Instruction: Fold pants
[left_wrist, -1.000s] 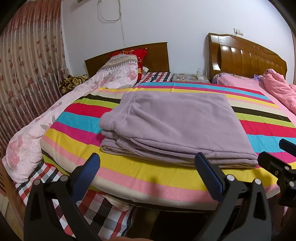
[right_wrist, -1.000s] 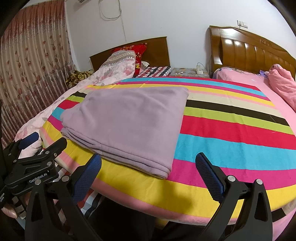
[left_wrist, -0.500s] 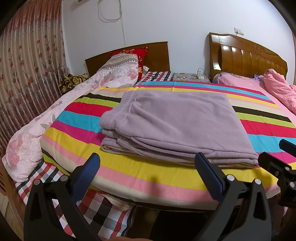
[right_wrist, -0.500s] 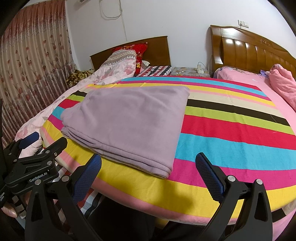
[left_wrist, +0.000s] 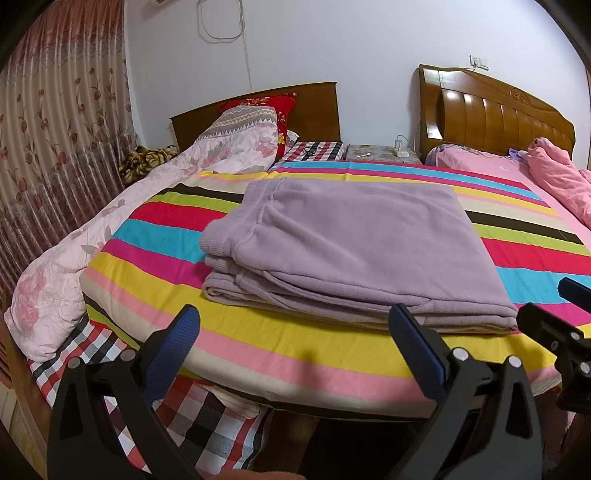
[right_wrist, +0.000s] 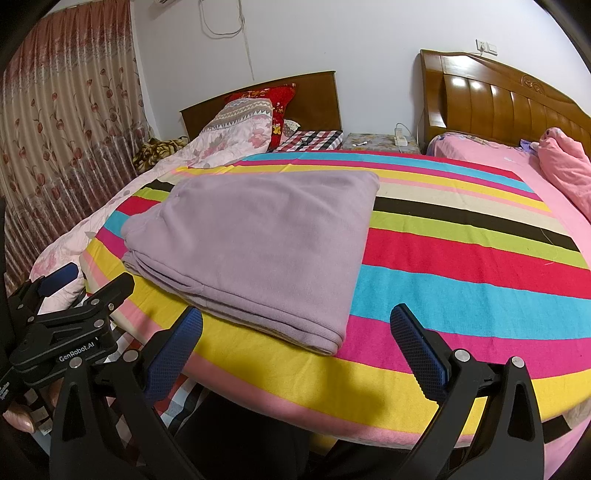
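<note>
The lilac fleece pants lie folded in a flat rectangular stack on the striped blanket, near the bed's front edge. They also show in the right wrist view, left of centre. My left gripper is open and empty, held back from the bed's front edge, below the pants' near edge. My right gripper is open and empty, off the pants' near right corner. The right gripper's body shows at the right edge of the left wrist view; the left gripper's body shows at lower left of the right wrist view.
A rolled floral quilt lies along the bed's left side, with pillows at the wooden headboard. A second bed with pink bedding stands to the right. A floral curtain hangs at left. A checked sheet hangs below the blanket.
</note>
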